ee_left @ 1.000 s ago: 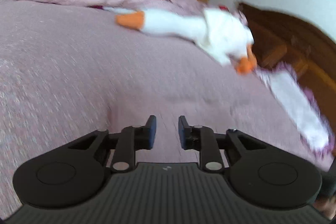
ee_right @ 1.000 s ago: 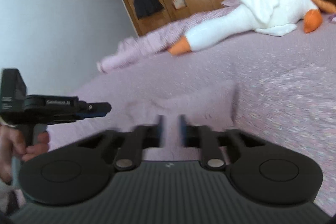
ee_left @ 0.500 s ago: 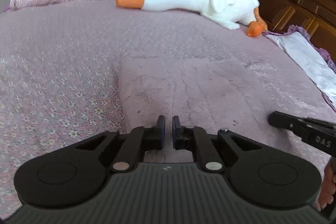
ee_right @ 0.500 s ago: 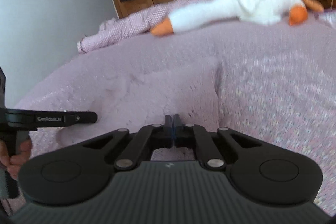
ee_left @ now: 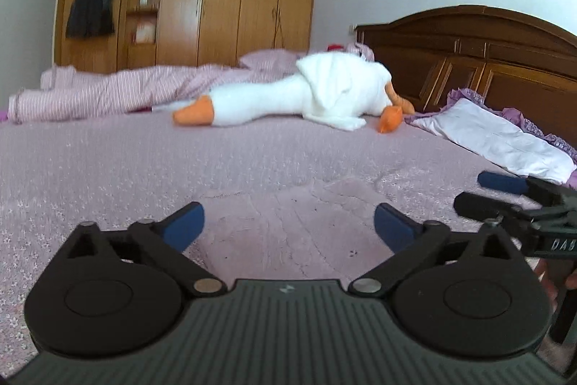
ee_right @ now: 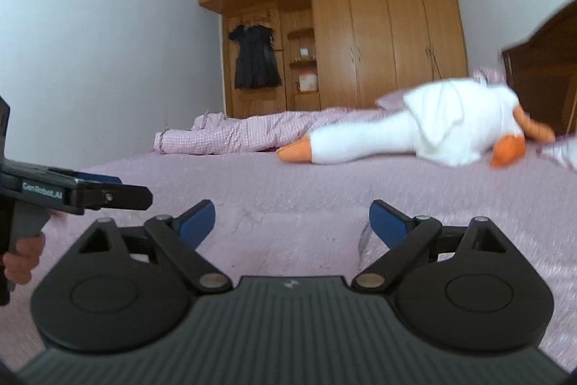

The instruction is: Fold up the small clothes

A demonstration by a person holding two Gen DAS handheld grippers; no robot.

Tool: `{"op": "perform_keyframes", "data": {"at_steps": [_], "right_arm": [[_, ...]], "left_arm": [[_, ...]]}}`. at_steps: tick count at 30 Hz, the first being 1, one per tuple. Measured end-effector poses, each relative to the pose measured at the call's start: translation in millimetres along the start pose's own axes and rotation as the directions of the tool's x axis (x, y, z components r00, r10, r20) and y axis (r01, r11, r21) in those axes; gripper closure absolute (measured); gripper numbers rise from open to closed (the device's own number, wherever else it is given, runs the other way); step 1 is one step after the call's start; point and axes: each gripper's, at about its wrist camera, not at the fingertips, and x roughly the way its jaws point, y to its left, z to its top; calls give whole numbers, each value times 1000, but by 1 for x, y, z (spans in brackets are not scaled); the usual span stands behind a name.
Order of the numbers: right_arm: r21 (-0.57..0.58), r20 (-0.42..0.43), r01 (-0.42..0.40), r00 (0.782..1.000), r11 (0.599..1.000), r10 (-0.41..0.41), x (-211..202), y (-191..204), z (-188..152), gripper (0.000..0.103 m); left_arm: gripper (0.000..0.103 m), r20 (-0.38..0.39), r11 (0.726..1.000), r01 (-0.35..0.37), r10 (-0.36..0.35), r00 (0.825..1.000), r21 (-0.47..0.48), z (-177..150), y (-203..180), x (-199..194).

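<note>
1. We see the left gripper [ee_left: 288,222] low over the bed [ee_left: 90,168], its blue-padded fingers [ee_left: 184,226] spread wide, gripping nothing.
2. The right gripper [ee_right: 292,222] is likewise spread wide and empty, fingers [ee_right: 387,226] well apart.
3. A small pink garment [ee_left: 288,219] lies flat on the bed just ahead of both grippers, its colour close to the bedspread; the edges are hard to trace.
4. In the left view the right gripper enters at the right edge, beside the garment.
5. A white plush goose [ee_left: 306,96] lies further back, well apart from the garment.
6. White cloth [ee_left: 494,139] rests near the wooden headboard [ee_left: 487,53]; a wardrobe [ee_right: 360,24] stands behind.
</note>
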Motion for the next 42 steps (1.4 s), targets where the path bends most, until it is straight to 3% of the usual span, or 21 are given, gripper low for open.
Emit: {"op": "perform_keyframes", "data": {"at_steps": [5, 7, 10, 12, 17, 26, 42], "right_arm": [[20, 19, 20, 1000, 1000, -20, 10, -6, -24, 9], [12, 6, 2, 1000, 1000, -2, 17, -5, -33, 9], [-5, -64, -16, 998, 1000, 15, 30, -2, -36, 9], [11, -81, -35, 996, 999, 36, 31, -3, -37, 9], [91, -17, -5, 1000, 996, 6, 17, -13, -37, 9], [-13, -25, -1, 1000, 1000, 0, 17, 6, -38, 9], [-16, -27, 3, 1000, 1000, -4, 19, 4, -37, 7]], "left_arm": [[0, 57, 995, 33, -39, 998, 97, -37, -10, 7], [0, 22, 995, 64, -66, 998, 81, -52, -7, 16], [0, -48, 998, 16, -13, 999, 63, -65, -10, 30], [0, -55, 998, 11, -7, 998, 67, -66, -12, 34], [0, -52, 999, 18, -16, 999, 43, -67, -6, 35], [0, -41, 1000, 8, -7, 999, 9, -67, 0, 30], [0, -64, 1000, 13, -13, 998, -8, -67, 2, 34]]}}
